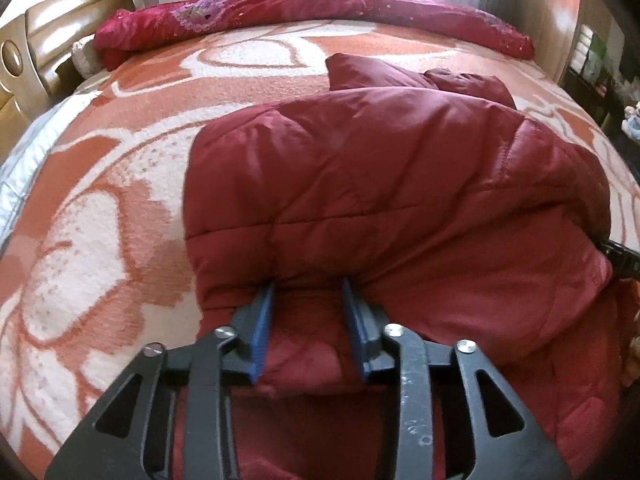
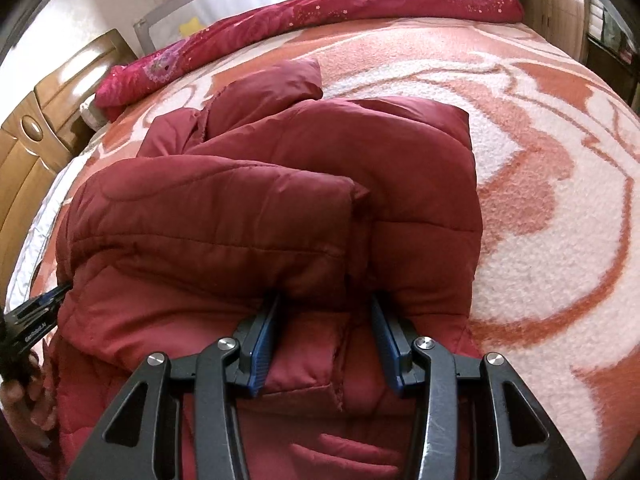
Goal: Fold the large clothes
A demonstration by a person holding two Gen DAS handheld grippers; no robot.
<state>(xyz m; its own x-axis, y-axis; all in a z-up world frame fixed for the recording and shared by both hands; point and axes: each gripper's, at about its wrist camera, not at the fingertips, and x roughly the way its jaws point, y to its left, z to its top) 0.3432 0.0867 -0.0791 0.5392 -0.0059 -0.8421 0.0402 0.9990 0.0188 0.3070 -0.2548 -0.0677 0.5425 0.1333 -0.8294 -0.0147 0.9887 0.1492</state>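
A dark red quilted jacket (image 1: 380,168) lies folded on the bed, its collar and a sleeve end toward the far side. In the left wrist view my left gripper (image 1: 308,284) sits at the near edge of the jacket's left part, with a puffy fold filling the gap between its blue pads (image 1: 262,320). In the right wrist view my right gripper (image 2: 324,296) holds the near edge of the jacket (image 2: 240,208) below a folded-over sleeve, and fabric touches both pads. The left gripper (image 2: 40,308) also shows at the jacket's left edge, with a hand (image 2: 24,400) behind it.
The jacket rests on an orange and white flowered blanket (image 1: 100,220) covering the bed. A rolled crimson quilt (image 1: 280,12) lies along the far edge. A wooden headboard (image 1: 40,52) stands at the left. Shelves (image 1: 592,52) are at the far right.
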